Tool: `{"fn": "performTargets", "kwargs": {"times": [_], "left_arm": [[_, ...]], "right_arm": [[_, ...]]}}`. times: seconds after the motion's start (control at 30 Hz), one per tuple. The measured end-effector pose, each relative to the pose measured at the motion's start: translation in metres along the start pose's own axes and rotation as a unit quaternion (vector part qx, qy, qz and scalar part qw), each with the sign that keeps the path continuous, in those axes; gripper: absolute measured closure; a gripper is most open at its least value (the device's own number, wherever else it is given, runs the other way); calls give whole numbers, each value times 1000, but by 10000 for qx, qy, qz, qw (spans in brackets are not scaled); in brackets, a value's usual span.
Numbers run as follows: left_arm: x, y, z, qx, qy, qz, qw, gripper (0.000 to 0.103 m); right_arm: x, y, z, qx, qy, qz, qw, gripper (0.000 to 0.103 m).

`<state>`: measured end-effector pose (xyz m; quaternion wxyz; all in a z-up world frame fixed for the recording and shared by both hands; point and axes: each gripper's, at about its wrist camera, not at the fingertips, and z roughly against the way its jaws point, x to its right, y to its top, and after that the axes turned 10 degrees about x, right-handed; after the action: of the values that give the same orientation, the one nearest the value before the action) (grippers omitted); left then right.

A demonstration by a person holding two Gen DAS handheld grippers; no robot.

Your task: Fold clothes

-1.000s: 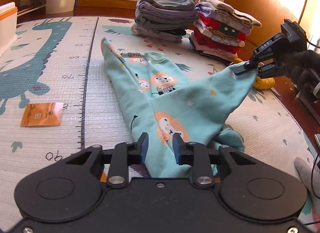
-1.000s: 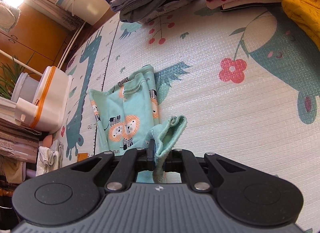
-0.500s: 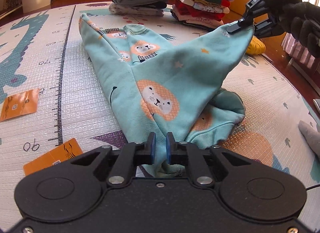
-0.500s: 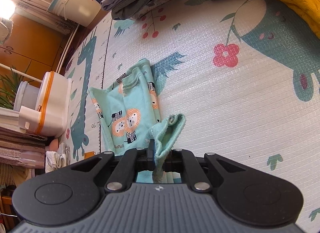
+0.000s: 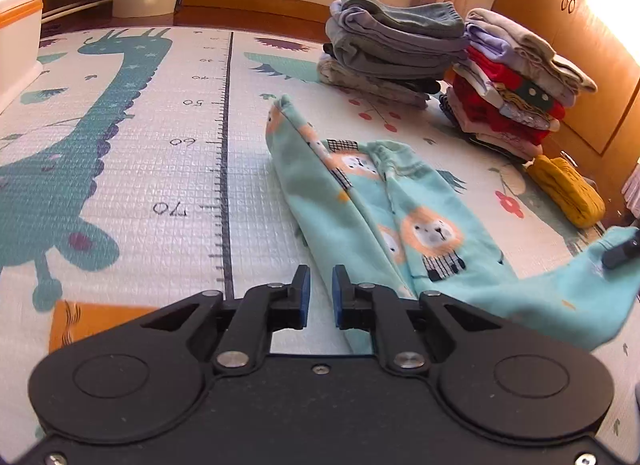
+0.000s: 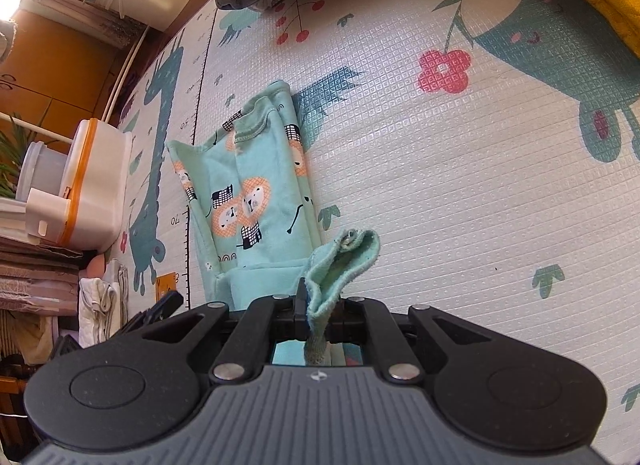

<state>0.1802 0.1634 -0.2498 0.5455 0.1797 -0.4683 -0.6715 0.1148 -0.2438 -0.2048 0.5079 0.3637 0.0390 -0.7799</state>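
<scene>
The left gripper (image 5: 317, 289) hovers nearly closed and empty over the play mat (image 5: 160, 169), beside the lion-print teal garment (image 5: 384, 217); the right gripper (image 6: 320, 305) pinches its lifted cuff; ideally the left regrips the near edge before folding.

Mint-green child's garment (image 5: 384, 205) with orange lion-face print, soft fleece-like fabric. Lies lengthwise on patterned play mat, folded narrow, far end toward clothes stacks. Near right corner (image 6: 344, 261) lifted off mat, pinched, fabric stretched taut to right edge in left wrist view. Pale looped inner side shows at lifted cuff. Rest flat, lightly creased.
</scene>
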Motion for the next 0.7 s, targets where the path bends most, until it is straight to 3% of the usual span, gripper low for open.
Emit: {"fn": "performTargets", "kwargs": {"times": [0.2,0.3,0.4,0.47,0.53,0.7], "left_arm": [[-2,35,-64,115,-243,30,9996,94],[12,30,-96,-426,-512,-319,9973,94],[22,30,-94,-439,-658,-735,9941,94],[10,42,-84,-152,-758,-378,9963,94],[-5,53,-77,135,-621,-32,9980,94],[-29,68,-87,258,-279,461,9982,94]], "right_arm": [[-1,1,7,12,-60,-18,10000,95],[2,-1,8,-5,-117,-39,9999,95],[5,-4,8,-46,-152,-58,9999,95],[6,-7,8,-81,-159,-62,9998,95],[6,-8,7,-91,-126,-52,9999,95],[5,-8,7,-89,-35,-21,10000,95]]}}
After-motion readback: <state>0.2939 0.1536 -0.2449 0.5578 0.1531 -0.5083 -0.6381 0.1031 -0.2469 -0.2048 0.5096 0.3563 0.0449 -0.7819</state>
